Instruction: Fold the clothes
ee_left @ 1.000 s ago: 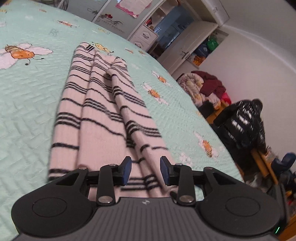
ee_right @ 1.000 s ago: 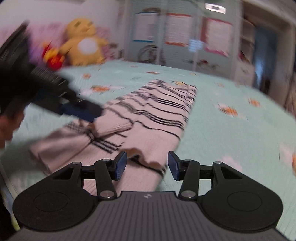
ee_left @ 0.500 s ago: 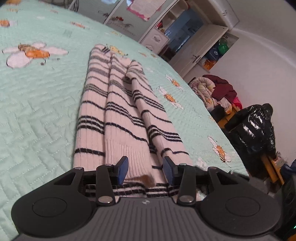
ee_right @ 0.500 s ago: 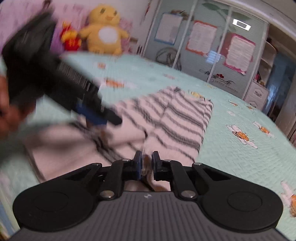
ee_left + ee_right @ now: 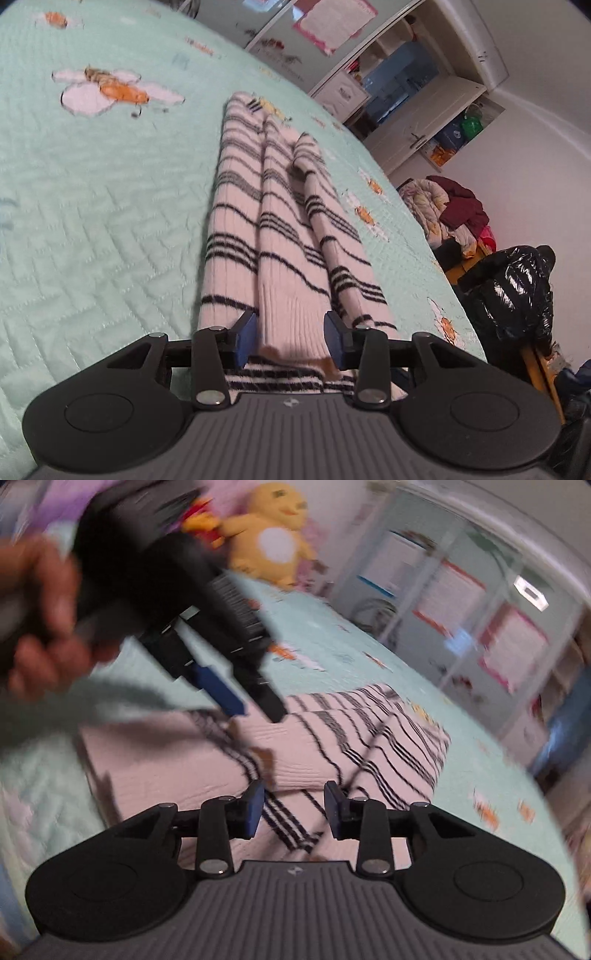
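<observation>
A pale pink sweater with black stripes (image 5: 280,221) lies folded into a long narrow strip on the mint green bedspread (image 5: 92,221). My left gripper (image 5: 290,339) is open at the strip's near end, with a ribbed sleeve cuff lying between its fingers. In the right wrist view the sweater (image 5: 369,746) spreads ahead, and my right gripper (image 5: 293,808) is open just above its striped near edge, holding nothing. The left gripper (image 5: 236,701), held by a hand (image 5: 40,616), hovers blurred above the sweater's left part.
A yellow plush toy (image 5: 273,546) sits at the head of the bed. Beyond the bed's right edge are white cupboards (image 5: 417,122), a pile of clothes (image 5: 450,206) and a black puffer jacket (image 5: 517,291). Wardrobe doors with posters (image 5: 461,613) stand behind.
My right gripper was shut on the sweater's edge half a second ago and is now open, with the cloth lying flat. The left gripper stayed open and rose over the near end.
</observation>
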`<state>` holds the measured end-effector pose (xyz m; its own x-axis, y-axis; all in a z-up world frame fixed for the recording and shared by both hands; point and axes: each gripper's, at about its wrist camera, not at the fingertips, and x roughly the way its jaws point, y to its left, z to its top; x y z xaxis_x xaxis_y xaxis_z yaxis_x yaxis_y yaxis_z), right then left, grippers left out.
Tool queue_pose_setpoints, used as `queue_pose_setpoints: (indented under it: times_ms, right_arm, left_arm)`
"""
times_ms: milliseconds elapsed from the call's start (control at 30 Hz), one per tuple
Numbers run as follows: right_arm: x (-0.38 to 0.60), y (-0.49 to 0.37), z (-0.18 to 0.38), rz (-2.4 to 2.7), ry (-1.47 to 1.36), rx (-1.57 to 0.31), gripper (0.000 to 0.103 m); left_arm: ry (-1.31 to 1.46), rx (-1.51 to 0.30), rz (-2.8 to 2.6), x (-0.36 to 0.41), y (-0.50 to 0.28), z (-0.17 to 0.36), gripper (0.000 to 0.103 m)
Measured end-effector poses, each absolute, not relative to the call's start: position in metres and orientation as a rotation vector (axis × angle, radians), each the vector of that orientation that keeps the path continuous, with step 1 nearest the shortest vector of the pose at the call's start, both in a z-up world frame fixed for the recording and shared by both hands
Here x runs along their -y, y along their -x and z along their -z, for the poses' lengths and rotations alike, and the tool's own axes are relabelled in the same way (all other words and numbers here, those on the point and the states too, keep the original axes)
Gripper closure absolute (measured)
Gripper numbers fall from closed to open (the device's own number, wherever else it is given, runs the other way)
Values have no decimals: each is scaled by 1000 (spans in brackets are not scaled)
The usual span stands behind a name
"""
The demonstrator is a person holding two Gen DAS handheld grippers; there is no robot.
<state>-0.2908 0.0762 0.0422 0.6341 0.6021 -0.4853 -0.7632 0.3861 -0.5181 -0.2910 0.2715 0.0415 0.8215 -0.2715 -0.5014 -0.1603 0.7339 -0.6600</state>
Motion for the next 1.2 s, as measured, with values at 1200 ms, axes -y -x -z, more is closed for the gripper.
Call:
queue_pose_setpoints:
  times_ms: [1200]
  right_arm:
    - [-37,286,-73,-940,548,-307,90]
  left_arm:
    - [777,-703,73,-275,306,-45,100]
